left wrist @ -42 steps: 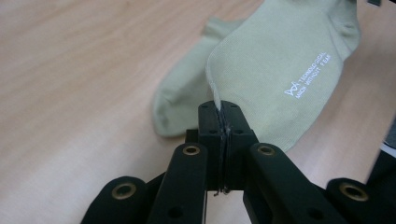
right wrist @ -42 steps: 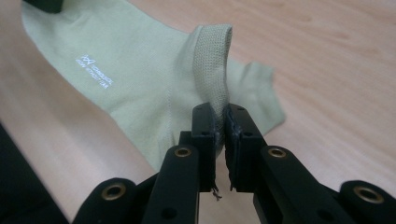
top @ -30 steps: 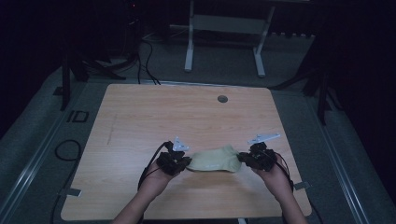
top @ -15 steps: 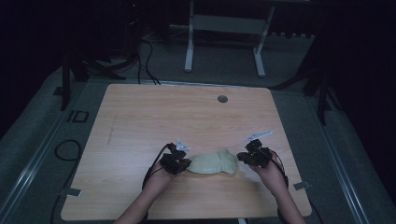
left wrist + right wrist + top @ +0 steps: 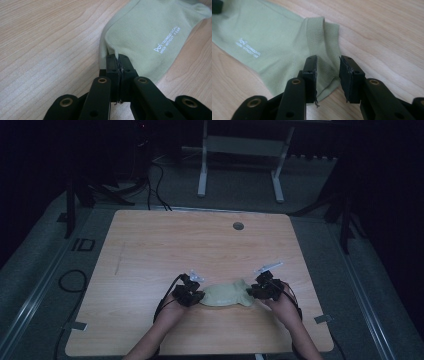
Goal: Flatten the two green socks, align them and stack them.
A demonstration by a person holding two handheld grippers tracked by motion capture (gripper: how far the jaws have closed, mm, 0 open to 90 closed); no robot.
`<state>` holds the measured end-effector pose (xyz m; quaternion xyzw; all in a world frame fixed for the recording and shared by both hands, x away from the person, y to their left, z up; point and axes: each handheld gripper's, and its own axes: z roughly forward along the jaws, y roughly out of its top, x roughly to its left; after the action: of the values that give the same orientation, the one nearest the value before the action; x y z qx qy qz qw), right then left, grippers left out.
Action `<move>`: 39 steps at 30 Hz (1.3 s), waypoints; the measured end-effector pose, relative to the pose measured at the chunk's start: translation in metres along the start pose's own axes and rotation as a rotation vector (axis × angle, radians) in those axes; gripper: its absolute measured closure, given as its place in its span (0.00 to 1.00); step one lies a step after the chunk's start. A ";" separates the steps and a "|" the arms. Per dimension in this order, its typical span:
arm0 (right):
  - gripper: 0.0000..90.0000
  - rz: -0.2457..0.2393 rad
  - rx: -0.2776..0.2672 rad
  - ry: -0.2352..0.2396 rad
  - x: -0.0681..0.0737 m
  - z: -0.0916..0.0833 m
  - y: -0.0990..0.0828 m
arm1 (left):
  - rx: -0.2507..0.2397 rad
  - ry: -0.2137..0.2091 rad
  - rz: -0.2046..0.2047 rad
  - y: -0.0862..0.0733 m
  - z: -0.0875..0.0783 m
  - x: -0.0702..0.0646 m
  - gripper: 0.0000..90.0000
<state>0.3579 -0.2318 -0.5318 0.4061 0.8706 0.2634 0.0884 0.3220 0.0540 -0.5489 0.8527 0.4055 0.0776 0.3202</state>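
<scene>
Pale green sock stretched flat between two hand-held grippers on a wooden table.

High view: the sock lies on the table between the left gripper and the right gripper, one at each end. Left gripper view: the jaws are pressed together on the sock's edge, the white printed logo ahead and to their right. Right gripper view: the jaws have just been opening and stand apart, with the sock's ribbed cuff loose between them.
</scene>
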 end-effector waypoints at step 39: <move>0.72 0.037 -0.056 -0.018 -0.005 -0.010 0.000 | -0.123 0.056 -0.038 0.006 -0.015 0.001 0.74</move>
<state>0.3574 -0.2396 -0.5234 0.4220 0.8543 0.2855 0.1025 0.3205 0.0587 -0.5340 0.8210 0.4249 0.1199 0.3619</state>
